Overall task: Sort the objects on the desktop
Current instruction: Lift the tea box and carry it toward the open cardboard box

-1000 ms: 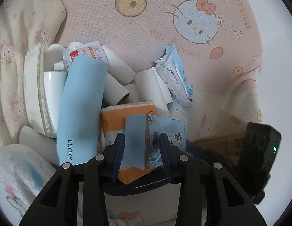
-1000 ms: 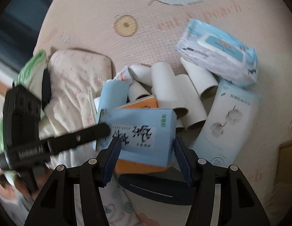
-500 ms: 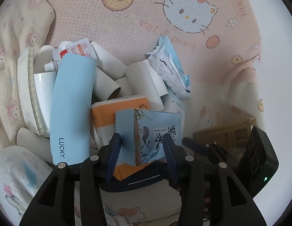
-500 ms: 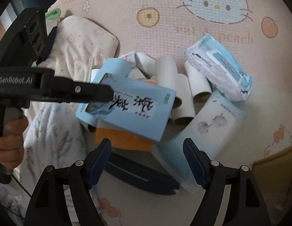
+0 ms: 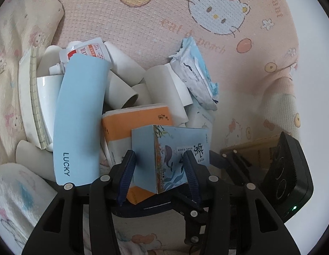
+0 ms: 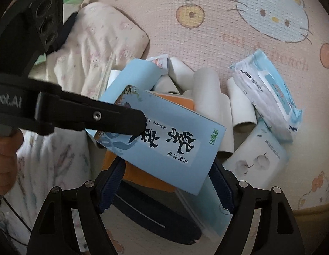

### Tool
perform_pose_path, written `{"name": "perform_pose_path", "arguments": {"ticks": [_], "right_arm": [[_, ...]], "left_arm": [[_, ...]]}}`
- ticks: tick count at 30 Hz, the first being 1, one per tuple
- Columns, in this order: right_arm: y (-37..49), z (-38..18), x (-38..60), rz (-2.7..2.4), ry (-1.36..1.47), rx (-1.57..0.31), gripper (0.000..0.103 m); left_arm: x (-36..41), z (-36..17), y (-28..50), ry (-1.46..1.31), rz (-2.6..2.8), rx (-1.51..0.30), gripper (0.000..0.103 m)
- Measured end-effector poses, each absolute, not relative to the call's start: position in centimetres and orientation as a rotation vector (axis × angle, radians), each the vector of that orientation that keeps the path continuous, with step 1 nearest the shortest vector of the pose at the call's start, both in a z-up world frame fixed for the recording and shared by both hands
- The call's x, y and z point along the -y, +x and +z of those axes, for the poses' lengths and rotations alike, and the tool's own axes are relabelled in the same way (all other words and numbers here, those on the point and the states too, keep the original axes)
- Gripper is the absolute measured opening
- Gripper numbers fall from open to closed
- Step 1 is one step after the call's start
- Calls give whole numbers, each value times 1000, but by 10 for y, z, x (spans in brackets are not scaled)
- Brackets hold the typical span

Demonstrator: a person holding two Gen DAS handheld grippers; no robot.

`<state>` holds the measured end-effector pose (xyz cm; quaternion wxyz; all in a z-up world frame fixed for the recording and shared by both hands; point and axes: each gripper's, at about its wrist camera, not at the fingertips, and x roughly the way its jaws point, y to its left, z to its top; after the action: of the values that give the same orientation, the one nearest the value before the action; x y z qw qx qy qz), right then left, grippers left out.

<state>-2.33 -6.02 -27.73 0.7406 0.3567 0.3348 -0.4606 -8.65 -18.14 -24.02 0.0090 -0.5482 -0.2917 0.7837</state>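
A light blue box [image 5: 177, 148] printed with a whale and black characters hangs tilted over the pile. My left gripper [image 5: 159, 174] is shut on it across its thickness. In the right wrist view one left finger [image 6: 122, 119] lies across the printed face of the box [image 6: 175, 144]. My right gripper [image 6: 166, 184] is open, and the box's lower end sits between its fingers without the pads pressing on it. Under the box lies an orange tissue pack [image 5: 130, 123].
The pile on the pink cartoon mat [image 5: 164, 21] holds a light blue "LUCKY" case [image 5: 79, 116], several cardboard tubes [image 6: 204, 89], a wet-wipes pack [image 6: 268, 93], a white cotton-pad pack [image 6: 255, 159] and a dark blue flat item [image 6: 156, 214]. A pillow [image 6: 96, 42] lies left.
My right gripper let go of the blue box, opened wide and rolled. The left gripper kept the box and widened its hold a little.
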Motion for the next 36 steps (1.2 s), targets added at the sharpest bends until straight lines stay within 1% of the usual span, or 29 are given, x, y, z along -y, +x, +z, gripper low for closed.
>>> {"name": "perform_pose_path", "arguments": {"ticks": [2, 5, 10, 13, 17, 27, 36], "right_arm": [[-29, -277, 58, -1005, 822, -702, 79], [-33, -276, 52, -1028, 837, -696, 78], [-45, -261, 36, -1082, 878, -630, 78], [-56, -242, 20, -1127, 881, -575, 78], [-61, -213, -1, -1199, 818, -570, 78], [-87, -157, -47, -1302, 771, -503, 78], [-119, -119, -71, -1383, 727, -478, 78]], "left_arm": [[178, -239, -86, -1714, 2452, 907, 50], [167, -234, -86, -1718, 2466, 856, 50], [147, -211, -84, -1647, 2491, 764, 50], [134, -193, -78, -1586, 2490, 736, 50], [112, -166, -69, -1505, 2494, 690, 50], [64, -108, -54, -1344, 2515, 587, 50], [23, -80, -63, -1242, 2479, 539, 50]]}}
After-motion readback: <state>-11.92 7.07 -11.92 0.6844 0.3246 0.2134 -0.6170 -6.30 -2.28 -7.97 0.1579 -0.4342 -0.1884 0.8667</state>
